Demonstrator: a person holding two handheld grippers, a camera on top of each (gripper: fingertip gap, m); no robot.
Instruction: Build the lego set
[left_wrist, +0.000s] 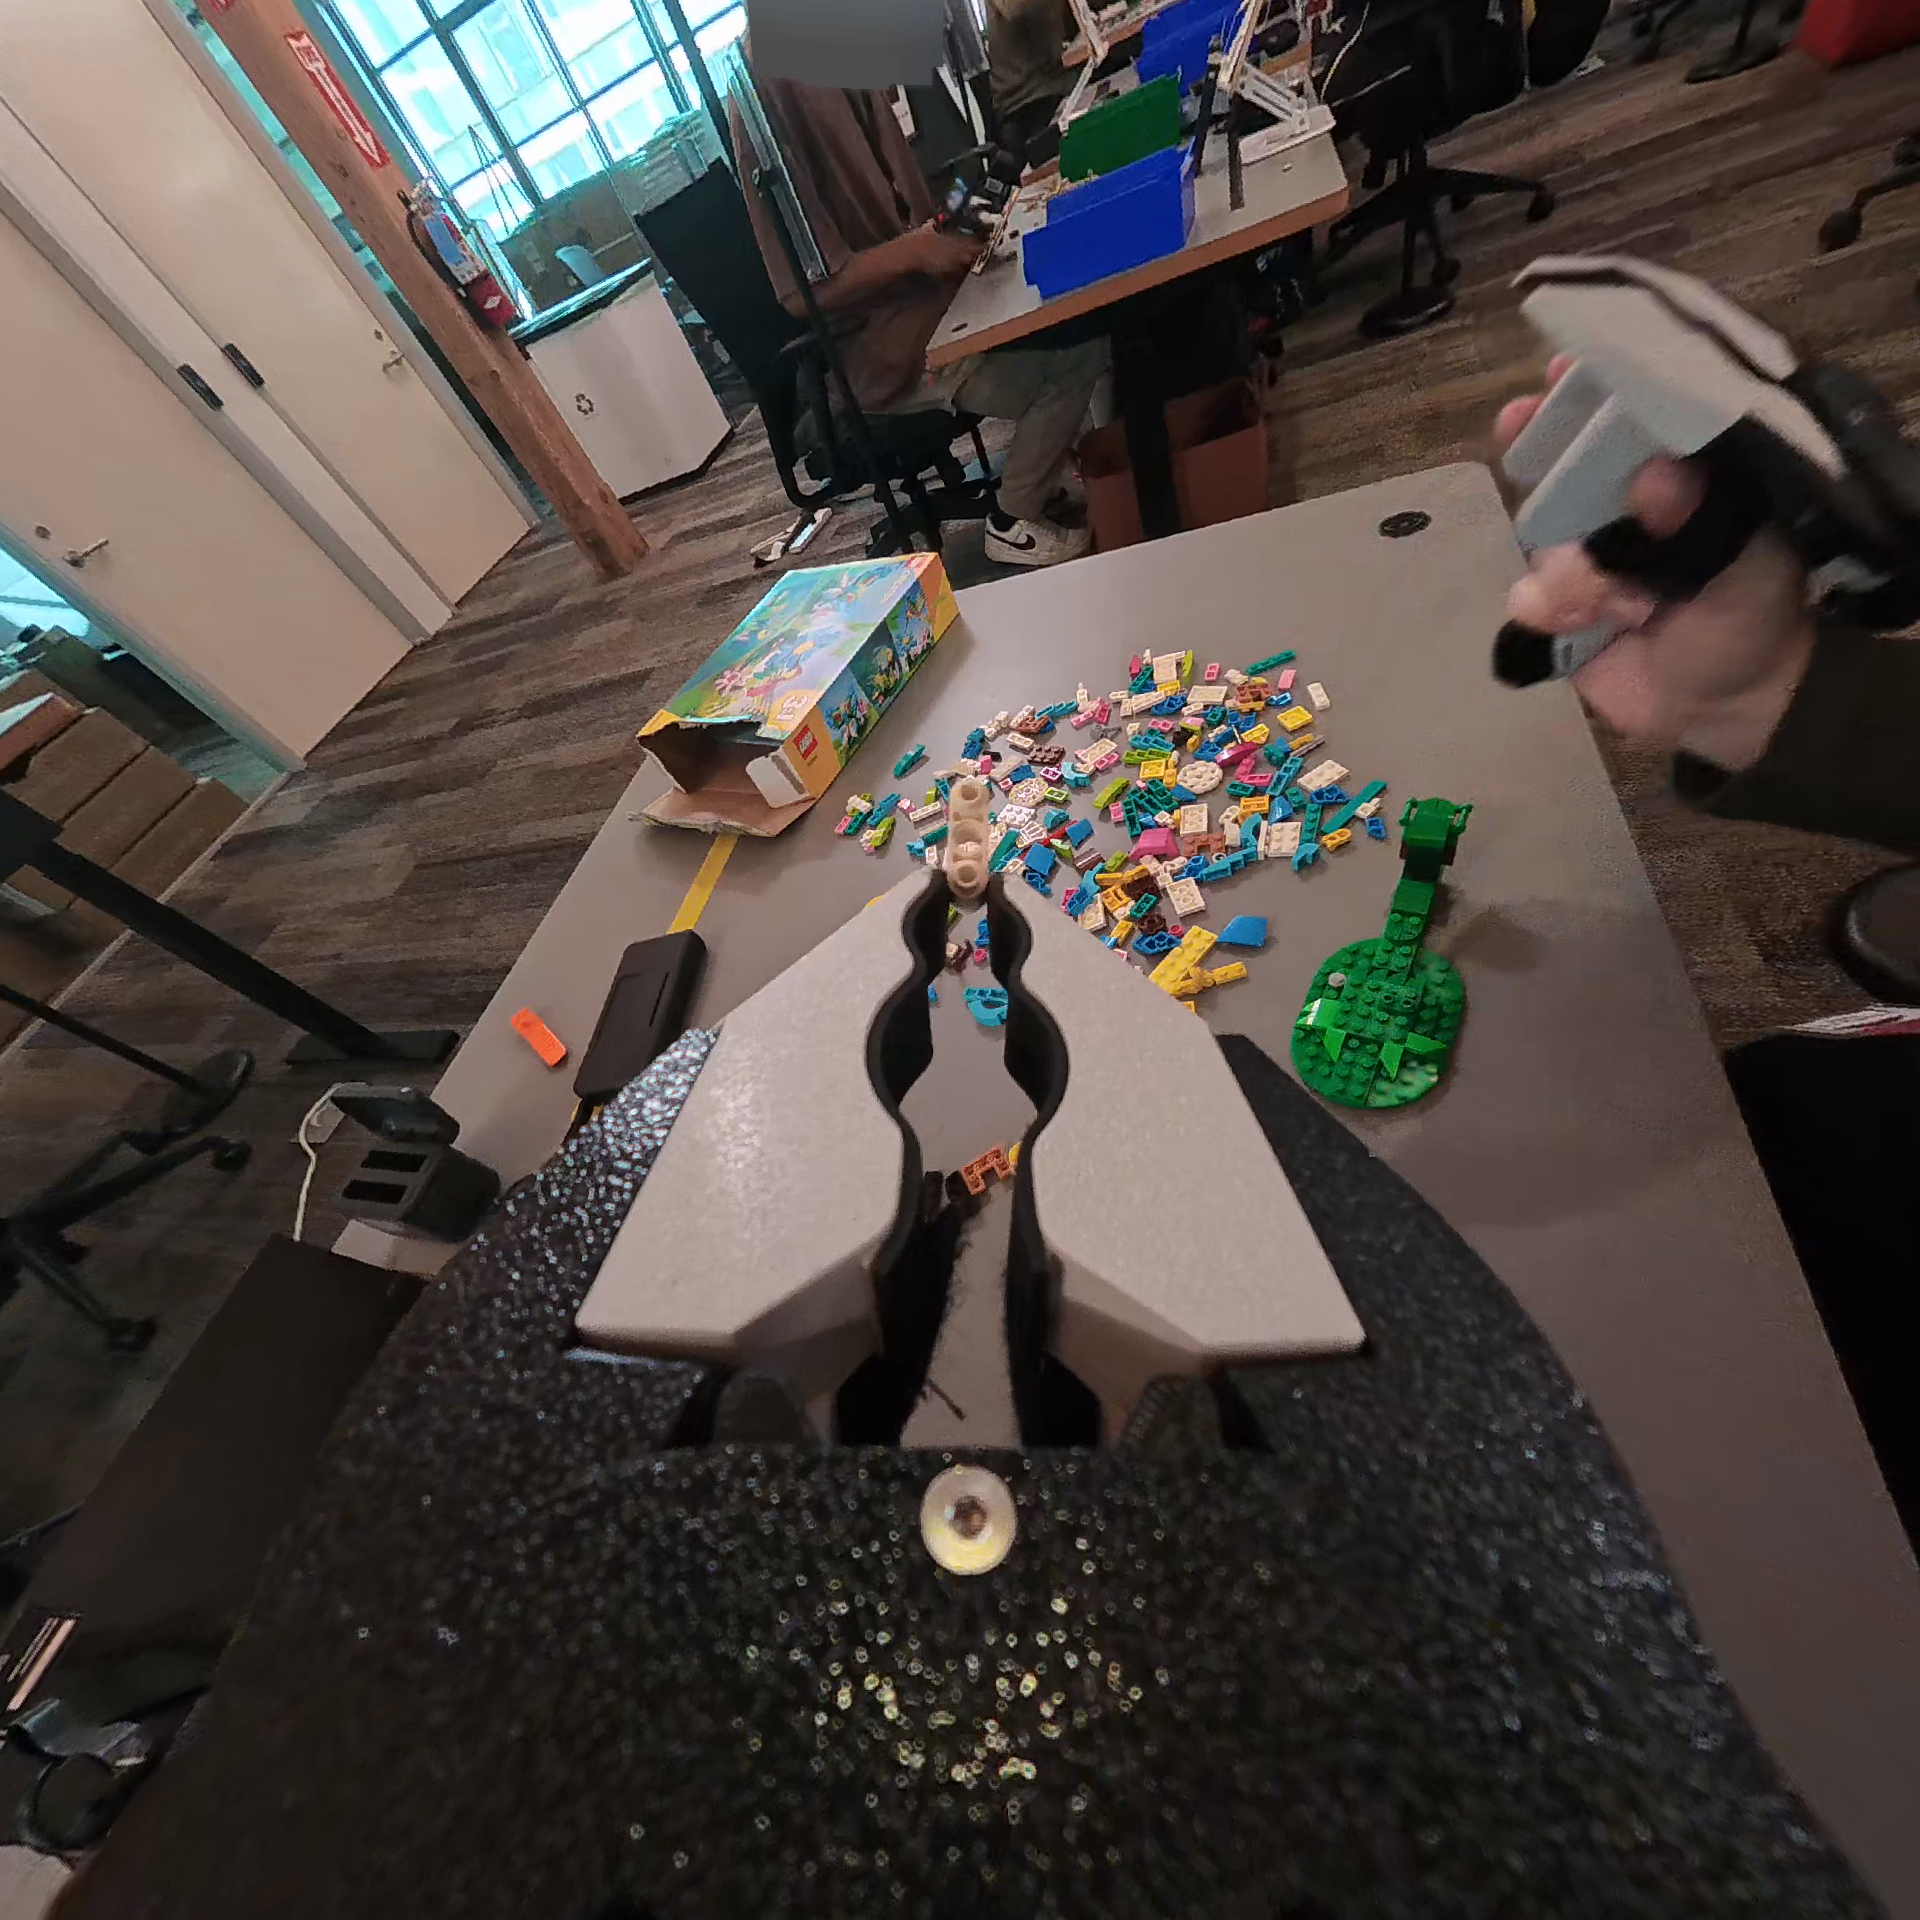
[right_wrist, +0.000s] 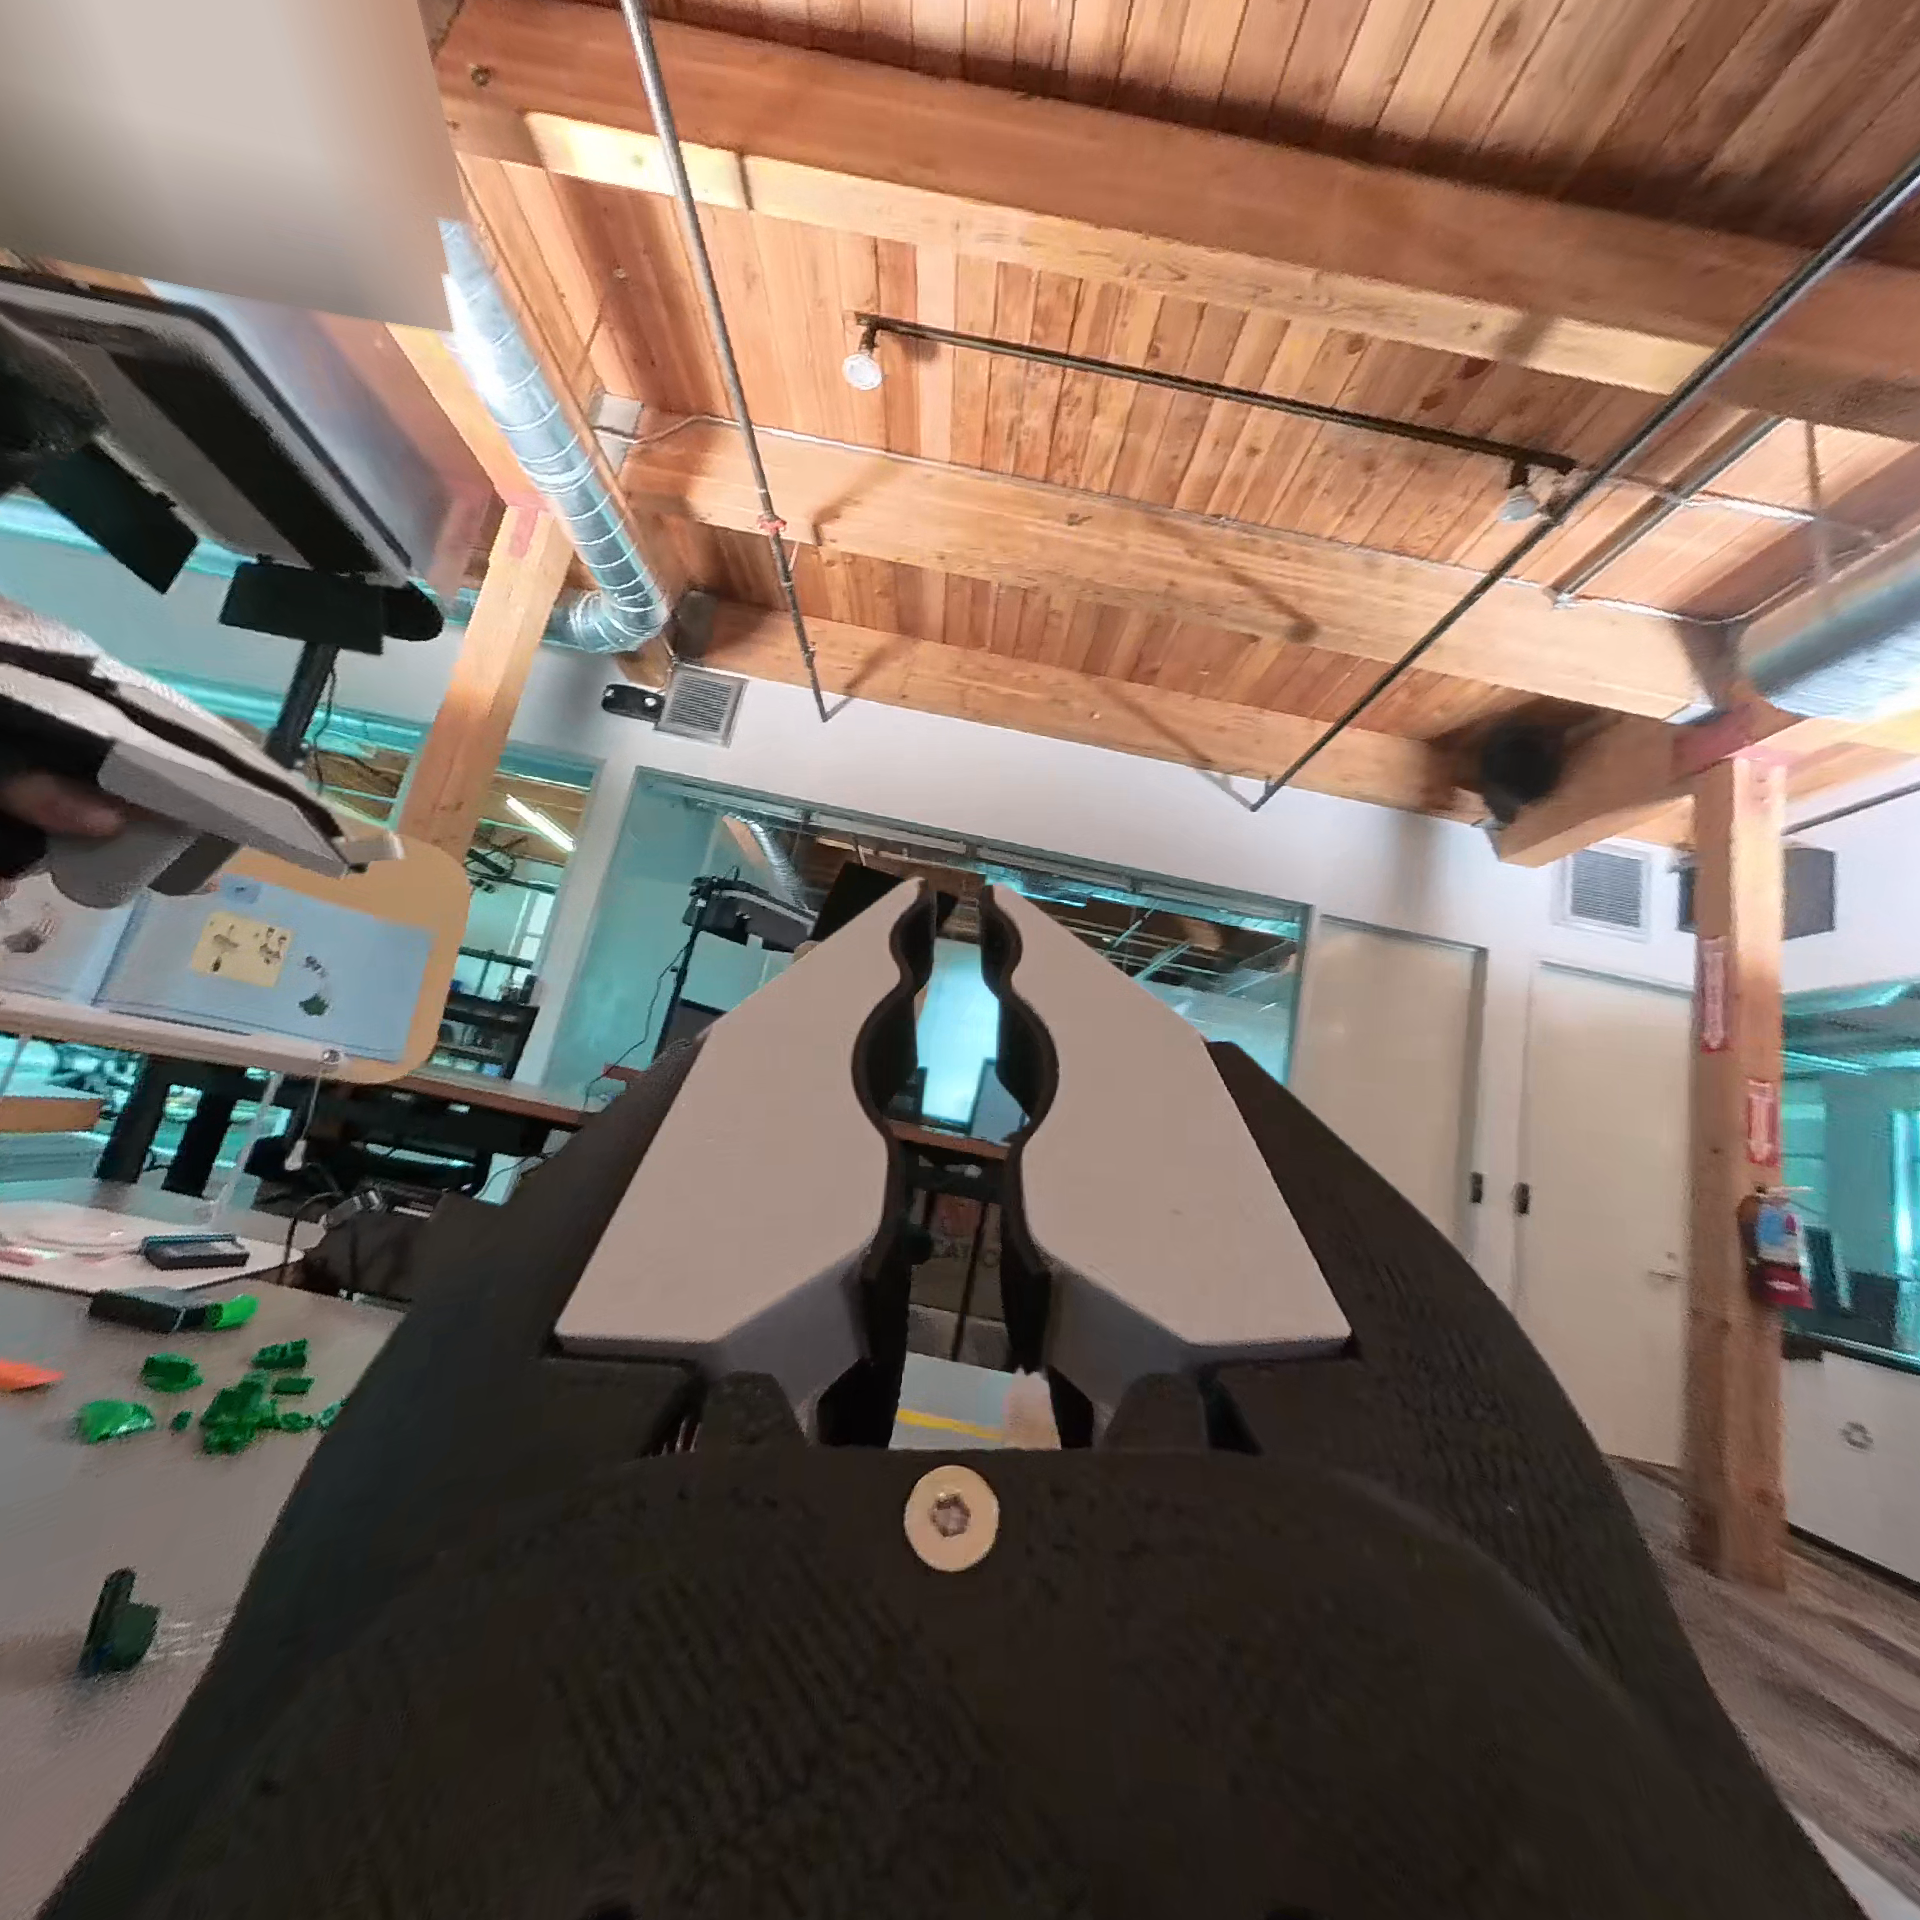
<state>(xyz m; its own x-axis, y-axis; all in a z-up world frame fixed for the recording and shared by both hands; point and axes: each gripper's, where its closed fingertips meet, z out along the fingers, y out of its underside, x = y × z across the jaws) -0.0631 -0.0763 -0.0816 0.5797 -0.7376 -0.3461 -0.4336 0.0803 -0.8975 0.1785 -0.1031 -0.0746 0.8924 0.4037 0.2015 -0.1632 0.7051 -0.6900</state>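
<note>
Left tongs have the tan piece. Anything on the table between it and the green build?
Mostly clear. The left tongs hold the tan piece above the loose brick pile; the green build sits apart to its right on bare table. Only a few stray bricks lie between.

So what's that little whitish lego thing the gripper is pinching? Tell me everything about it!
The small tan piece is a short stack of pale, rounded plastic bricks with studs on the side. It sticks straight out past the tips of the left gripper, which is shut on its lower end, holding it up in the air. Behind it on the grey table lies the pile of loose colourful bricks; it isn't touching them.
</note>
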